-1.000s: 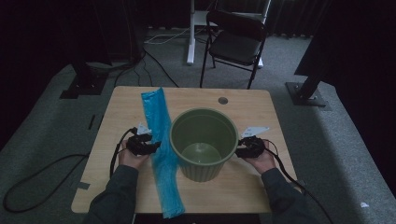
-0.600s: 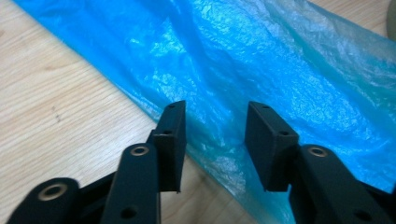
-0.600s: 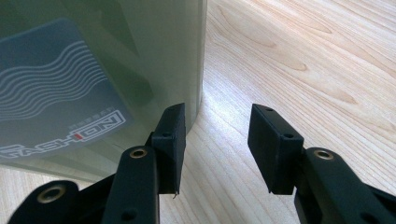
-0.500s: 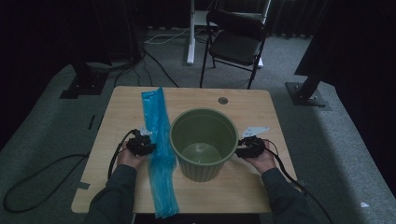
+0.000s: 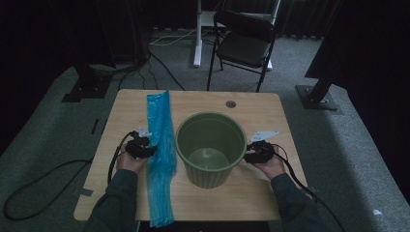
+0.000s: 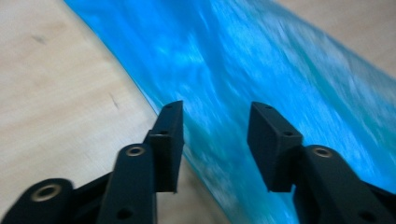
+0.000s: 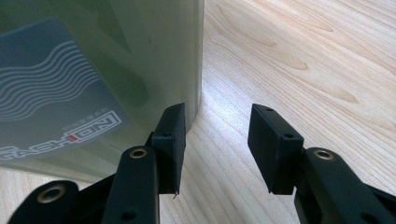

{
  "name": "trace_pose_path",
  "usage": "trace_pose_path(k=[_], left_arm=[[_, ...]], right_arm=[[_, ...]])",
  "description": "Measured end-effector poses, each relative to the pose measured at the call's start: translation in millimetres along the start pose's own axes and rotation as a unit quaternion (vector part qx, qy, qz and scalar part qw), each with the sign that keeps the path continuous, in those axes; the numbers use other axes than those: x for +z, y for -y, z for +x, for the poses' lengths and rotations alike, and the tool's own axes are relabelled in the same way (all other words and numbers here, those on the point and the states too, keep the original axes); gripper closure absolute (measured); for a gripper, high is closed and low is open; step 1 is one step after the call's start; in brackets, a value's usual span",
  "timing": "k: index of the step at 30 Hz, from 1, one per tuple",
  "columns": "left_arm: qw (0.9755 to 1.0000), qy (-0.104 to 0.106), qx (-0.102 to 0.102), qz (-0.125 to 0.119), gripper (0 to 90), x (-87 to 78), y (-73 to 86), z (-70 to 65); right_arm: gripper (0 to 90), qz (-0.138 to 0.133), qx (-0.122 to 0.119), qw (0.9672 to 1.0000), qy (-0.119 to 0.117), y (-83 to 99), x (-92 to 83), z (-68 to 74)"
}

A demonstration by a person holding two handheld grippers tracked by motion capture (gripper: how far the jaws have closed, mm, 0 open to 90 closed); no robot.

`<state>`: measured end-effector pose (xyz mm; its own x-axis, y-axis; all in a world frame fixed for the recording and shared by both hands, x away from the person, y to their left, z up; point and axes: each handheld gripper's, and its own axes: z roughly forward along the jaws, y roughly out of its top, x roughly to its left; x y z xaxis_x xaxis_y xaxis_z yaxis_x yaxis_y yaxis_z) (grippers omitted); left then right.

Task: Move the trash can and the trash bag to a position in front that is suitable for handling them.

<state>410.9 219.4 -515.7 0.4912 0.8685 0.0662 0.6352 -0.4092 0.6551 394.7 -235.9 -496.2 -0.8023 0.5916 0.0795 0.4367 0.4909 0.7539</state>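
Left tongs [image 5: 145,149], jaws apart and just opening wider, hover at the blue bag's [image 5: 160,154] edge, left of the green bucket [image 5: 211,147]. Right tongs [image 5: 255,152] stand agape just right of the bucket, gripping nothing. Beyond the bucket, the bag runs up the worktop [image 5: 251,108].

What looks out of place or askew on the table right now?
Nothing is spilled or damaged. The one oddity: the blue bag lies flat in a long strip and its near end hangs over the table edge. The green bin stands upright and empty. Both grippers, left gripper and right gripper, are open.
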Motion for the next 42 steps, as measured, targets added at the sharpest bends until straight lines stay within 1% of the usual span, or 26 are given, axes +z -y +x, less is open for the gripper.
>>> trace_pose_path(k=[2,4,5,6,9,10,11,12,15,16,17,18,20,24,26,28,29,31,33,35,36,37,38,39,40,42], left_arm=[[0.9998,-0.007,-0.017,-0.011,51.4,1.6,-5.5,5.9],[0.9986,-0.013,-0.047,-0.020,49.5,6.3,-11.7,17.9],[0.9986,-0.013,-0.047,-0.020,49.2,6.3,-11.7,17.9],[0.9980,-0.012,-0.059,-0.020,49.2,9.0,-12.9,21.8],[0.9966,-0.015,-0.080,-0.013,48.1,18.6,-14.2,30.8],[0.9959,-0.017,-0.089,-0.005,47.7,25.8,-13.8,34.2],[0.9959,-0.017,-0.089,-0.005,47.8,25.8,-13.8,34.2],[0.9953,-0.014,-0.096,0.004,48.0,32.7,-12.3,35.3],[0.9953,-0.011,-0.097,-0.002,50.6,34.1,-12.2,35.0],[0.9952,-0.004,-0.097,-0.002,59.5,34.0,-12.8,34.8],[0.9957,-0.003,-0.093,0.000,59.5,33.7,-13.2,33.7],[0.9962,0.001,-0.087,0.003,65.2,33.1,-13.3,32.8],[0.9963,0.012,-0.085,0.004,74.0,32.1,-12.6,30.1],[0.9965,0.032,-0.076,0.012,83.7,29.1,-11.0,23.3],[0.9959,0.043,-0.078,0.015,87.3,26.9,-9.2,19.9],[0.9954,0.055,-0.076,0.018,87.5,24.3,-7.0,16.1],[0.9947,0.062,-0.079,0.021,87.6,22.8,-5.9,13.9],[0.9945,0.071,-0.074,0.025,87.5,19.9,-4.1,9.4],[0.9936,0.084,-0.070,0.029,87.3,16.8,-1.3,5.6],[0.9920,0.102,-0.069,0.030,86.7,13.7,2.3,0.5],[0.9915,0.112,-0.061,0.028,84.0,12.1,3.6,-2.9],[0.9917,0.119,-0.044,0.023,75.9,10.3,4.8,-7.0],[0.9938,0.109,-0.016,0.015,62.5,7.4,4.8,-13.9],[0.9938,0.109,-0.016,0.015,58.9,7.4,4.8,-13.9],[0.9941,0.107,-0.018,0.009,58.9,6.5,3.7,-14.1],[0.9953,0.094,-0.021,-0.002,54.5,5.4,0.6,-12.6]], right_arm=[[55.9,0.000,0.001,1.0000,0.000,0.0,-0.1,-0.2],[55.9,0.000,0.001,1.0000,0.001,0.0,-0.5,-0.3],[55.9,0.000,0.001,1.0000,0.001,0.0,-0.5,-0.3],[55.9,0.000,0.001,1.0000,0.001,0.0,-0.6,-0.2],[55.7,0.001,0.001,1.0000,0.001,0.1,-0.4,0.1],[55.7,0.002,0.000,1.0000,0.001,0.3,-0.4,0.3],[55.7,0.002,0.000,1.0000,0.001,0.3,-0.4,0.3],[55.7,0.002,0.000,1.0000,0.001,0.4,-0.4,0.6],[55.6,0.002,0.000,1.0000,0.001,0.6,-0.3,0.7],[55.6,0.003,0.000,1.0000,0.001,0.7,-0.4,0.9],[55.6,0.002,0.000,1.0000,0.001,1.0,-0.5,0.9],[55.6,0.002,0.001,1.0000,0.001,1.3,-0.7,0.7],[55.6,0.002,0.002,1.0000,0.002,2.0,-1.4,0.0],[55.6,-0.001,0.003,1.0000,0.004,2.3,-3.2,-1.1],[55.6,-0.001,0.003,1.0000,0.005,2.3,-3.5,-1.2],[55.7,-0.001,0.002,1.0000,0.005,2.3,-3.7,-1.4],[55.6,-0.002,0.003,1.0000,0.005,2.4,-3.8,-1.6],[55.6,-0.002,0.004,1.0000,0.005,2.5,-4.0,-1.8],[55.6,-0.003,0.004,1.0000,0.005,2.4,-4.3,-1.7],[55.6,-0.003,0.006,1.0000,0.005,2.0,-4.6,-1.7],[55.7,-0.004,0.006,1.0000,0.005,1.9,-4.7,-1.8],[55.6,-0.004,0.006,1.0000,0.006,1.7,-4.7,-1.9],[55.7,-0.005,0.005,1.0000,0.006,1.4,-4.4,-2.3],[55.7,-0.005,0.005,1.0000,0.006,1.4,-4.4,-2.3],[55.7,-0.005,0.005,1.0000,0.006,1.2,-4.2,-2.4],[55.7,-0.006,0.005,0.9999,0.006,0.9,-4.0,-2.3]])
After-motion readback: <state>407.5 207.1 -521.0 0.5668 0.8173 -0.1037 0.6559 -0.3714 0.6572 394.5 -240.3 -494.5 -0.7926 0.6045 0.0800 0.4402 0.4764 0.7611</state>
